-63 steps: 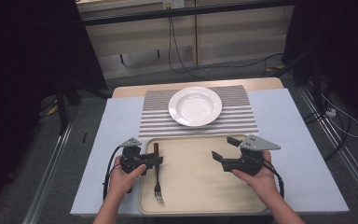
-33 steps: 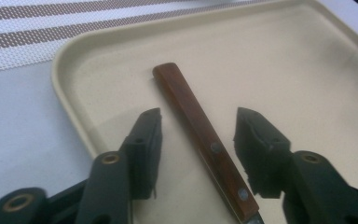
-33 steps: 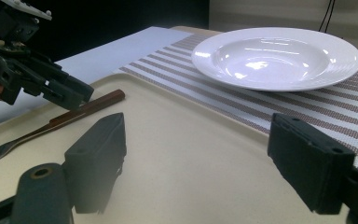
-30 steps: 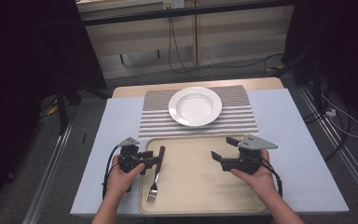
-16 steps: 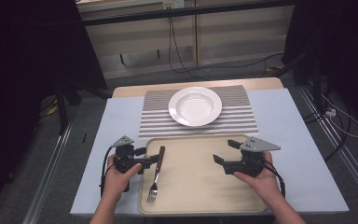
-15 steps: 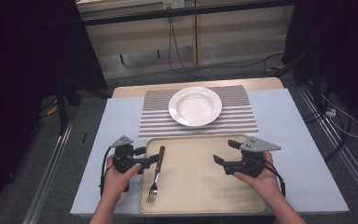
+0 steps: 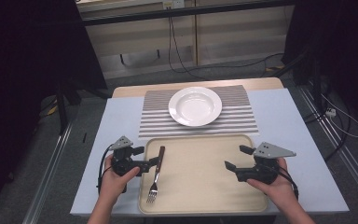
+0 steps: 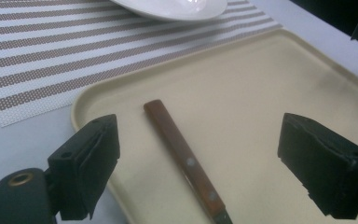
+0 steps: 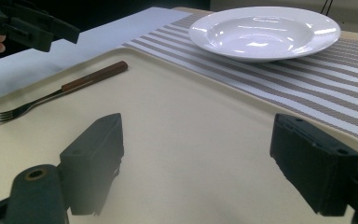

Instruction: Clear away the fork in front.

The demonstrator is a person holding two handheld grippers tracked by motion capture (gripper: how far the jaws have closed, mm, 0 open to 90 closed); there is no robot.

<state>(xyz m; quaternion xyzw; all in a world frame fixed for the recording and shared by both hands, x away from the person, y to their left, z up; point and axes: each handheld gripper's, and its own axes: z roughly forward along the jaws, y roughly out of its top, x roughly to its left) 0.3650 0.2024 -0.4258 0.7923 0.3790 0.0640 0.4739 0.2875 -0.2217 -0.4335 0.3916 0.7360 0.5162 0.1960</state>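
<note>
Now the fork is seen lying flat on the left part of the beige tray, its brown wooden handle pointing toward the striped placemat. It is judged light, stiff and a little slippery at the metal tines, so the handle should be taken. The left gripper has just been opened and nothing is pinched; the right gripper is also spread, empty.
</note>
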